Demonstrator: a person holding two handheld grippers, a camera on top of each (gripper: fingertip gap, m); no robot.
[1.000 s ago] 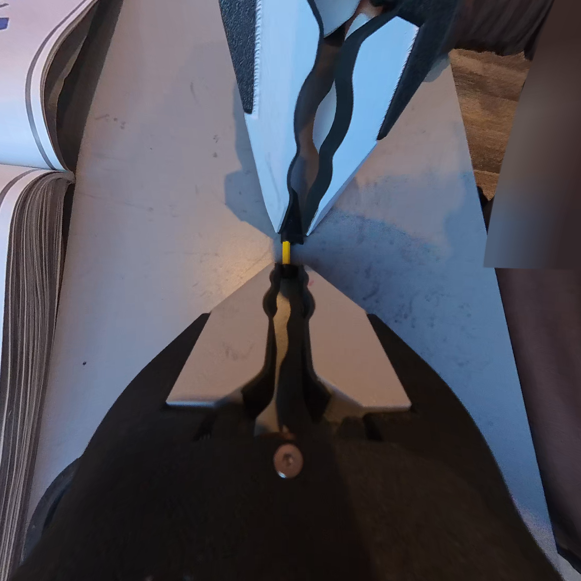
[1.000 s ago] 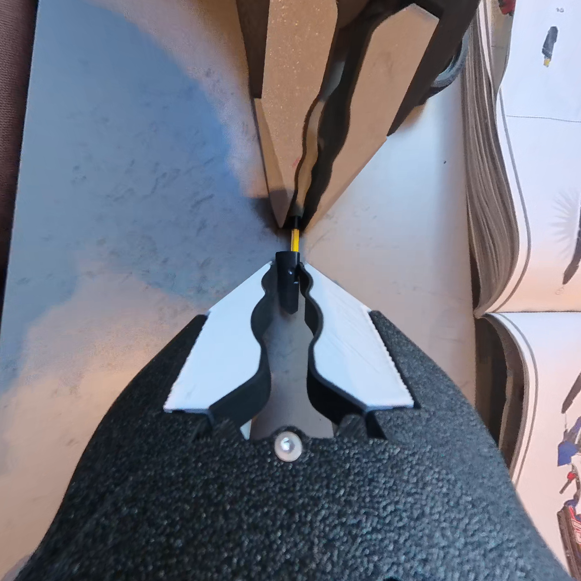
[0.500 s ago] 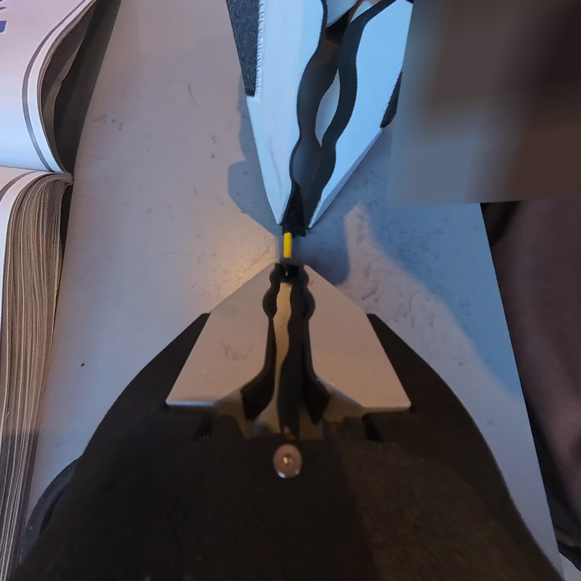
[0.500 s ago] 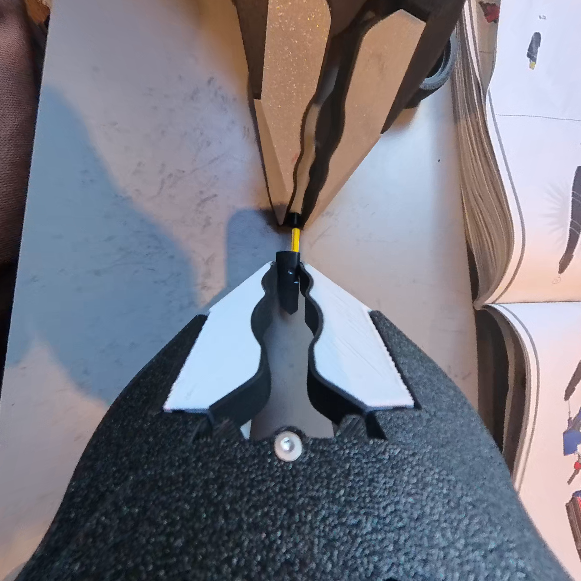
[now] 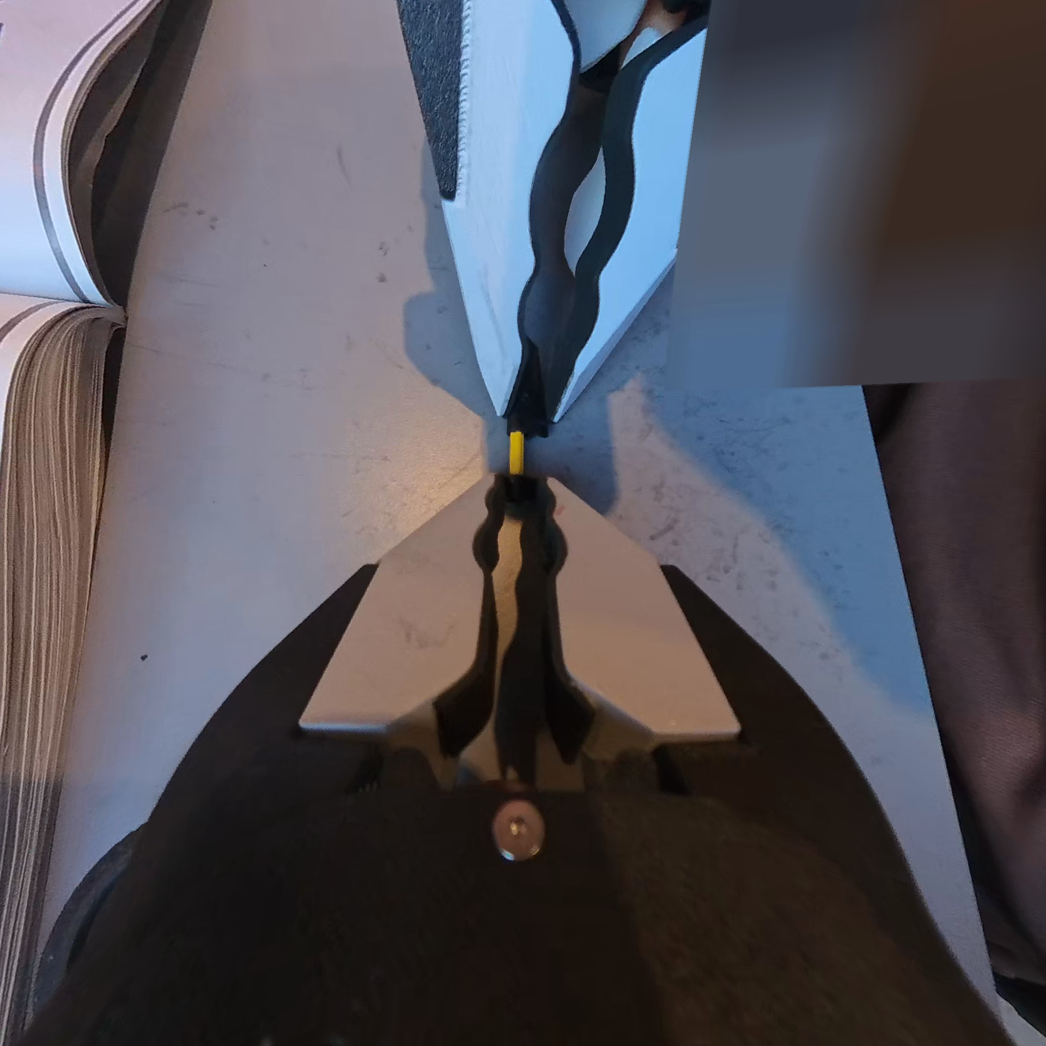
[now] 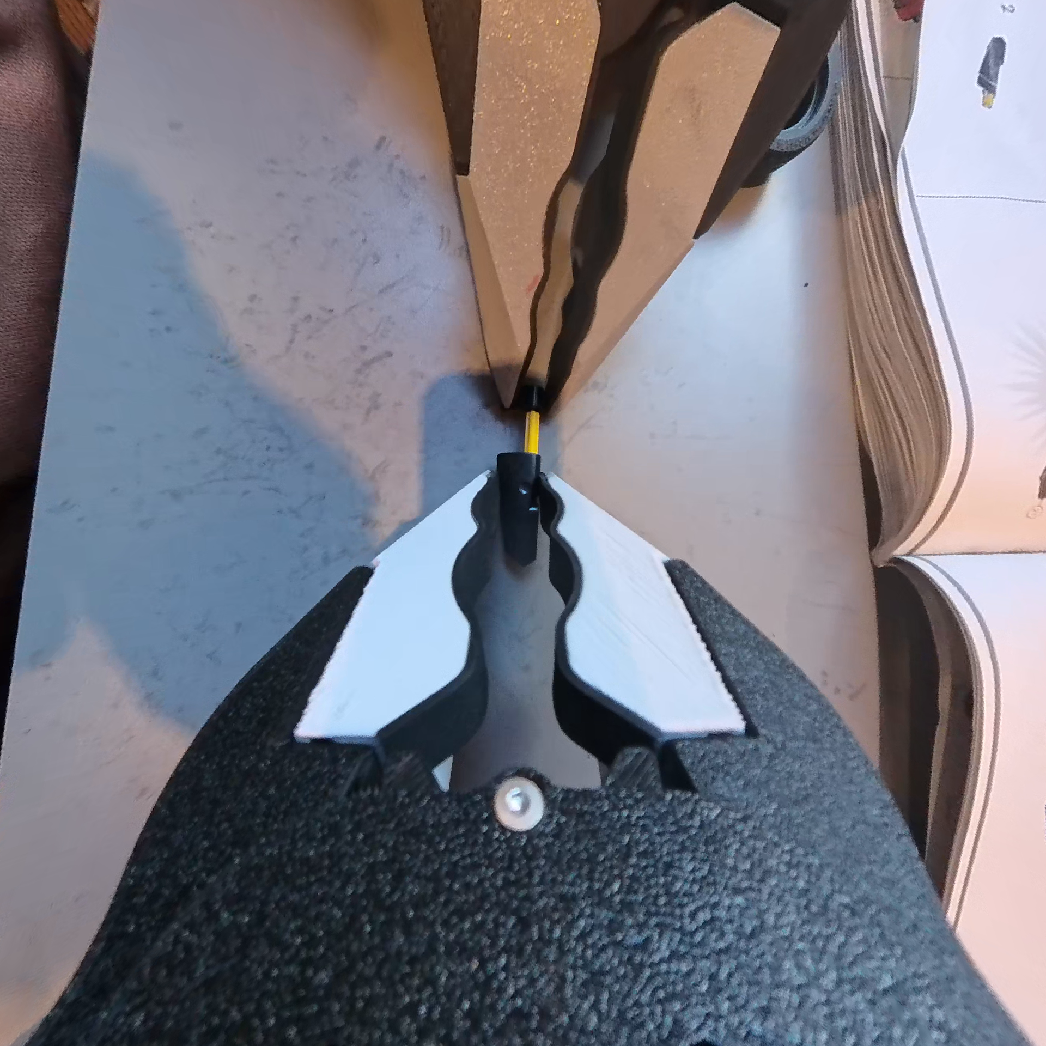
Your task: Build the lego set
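Note:
My two grippers meet tip to tip above the grey table (image 5: 254, 396). In the left wrist view my left gripper (image 5: 518, 488) is shut on a small black piece (image 5: 518, 489). A thin yellow rod (image 5: 516, 453) runs from it to the right gripper (image 5: 527, 421), which comes in from the top. In the right wrist view my right gripper (image 6: 518, 481) is shut on a black pointed piece (image 6: 518, 512). The yellow rod (image 6: 532, 433) joins this piece to a small black round piece (image 6: 532, 394) held in the left gripper (image 6: 532, 396).
An open instruction booklet lies at the left in the left wrist view (image 5: 51, 170) and at the right in the right wrist view (image 6: 962, 283). A dark roll (image 6: 804, 141) sits behind the left gripper. A person's dark clothing (image 5: 962, 566) borders the table edge. The grippers are tip to tip, or close to it.
Both grippers stay tip to tip with about the same length of yellow rod showing. A shadow has drifted across the table. The right wrist view has shifted slightly towards the booklet.

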